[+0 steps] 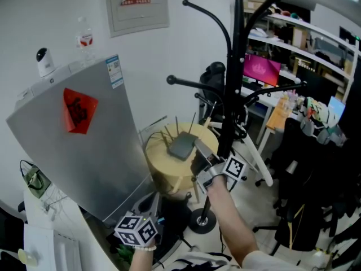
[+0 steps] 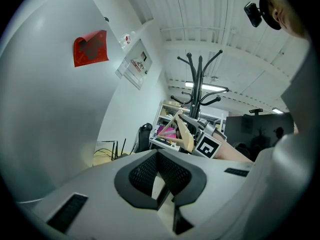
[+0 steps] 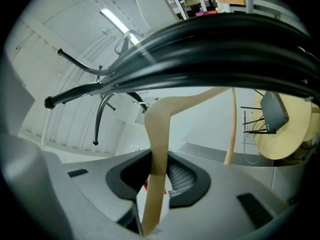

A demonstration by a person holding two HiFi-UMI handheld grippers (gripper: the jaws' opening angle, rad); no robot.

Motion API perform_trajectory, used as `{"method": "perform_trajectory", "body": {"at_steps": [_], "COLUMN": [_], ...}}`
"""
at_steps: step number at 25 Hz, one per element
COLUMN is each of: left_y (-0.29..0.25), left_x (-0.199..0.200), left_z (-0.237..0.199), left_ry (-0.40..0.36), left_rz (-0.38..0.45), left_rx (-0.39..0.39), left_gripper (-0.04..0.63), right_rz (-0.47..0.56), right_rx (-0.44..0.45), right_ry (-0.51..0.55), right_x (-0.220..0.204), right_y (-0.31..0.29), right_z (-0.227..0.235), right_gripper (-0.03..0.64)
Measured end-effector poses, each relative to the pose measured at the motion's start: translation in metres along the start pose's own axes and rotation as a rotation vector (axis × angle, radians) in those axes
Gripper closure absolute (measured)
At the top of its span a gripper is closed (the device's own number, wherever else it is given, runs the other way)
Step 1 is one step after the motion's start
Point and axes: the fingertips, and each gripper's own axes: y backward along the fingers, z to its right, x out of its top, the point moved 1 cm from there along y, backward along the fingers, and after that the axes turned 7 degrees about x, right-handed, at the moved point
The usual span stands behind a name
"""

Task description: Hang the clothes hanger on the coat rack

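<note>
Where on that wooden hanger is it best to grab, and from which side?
Grip the wooden hanger on one flat arm just below its bend, coming from underneath, as the right gripper does. The broad flat faces suit the pads, and a low grip probably leaves the top free for the coat rack.

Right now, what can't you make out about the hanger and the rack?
- Hook of the wooden hanger: in the right gripper view the coat rack's black arm covers it, so whether it has caught is unclear.
- Head view: the hanger is lost behind the right gripper.
- Wall notice: print too small to read.
</note>
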Motion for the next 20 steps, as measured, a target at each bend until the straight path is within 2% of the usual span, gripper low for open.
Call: {"method": "perform_trajectory", "body": {"at_steps": [12,20], "left_y": [-0.0021,-0.0017], "left_x": [-0.0075,-0.0099], "left_z": [0.0013,0.0002], "left_ry": [0.007,0.012], "left_rz": [-0.014,-0.02], "left_rx": [0.001,0.004], "left_gripper": [0.603,0.603], "right_rz": [-0.008,-0.003], "right_rx": [-0.022,-0.068], "right_ry": [0.027,0.07], "right_x": [0.0001,0.0017], "right_y": [0.0042,0.0077], "right_z": [0.0076,0.0093], "right_gripper": [0.506,0.503]}}
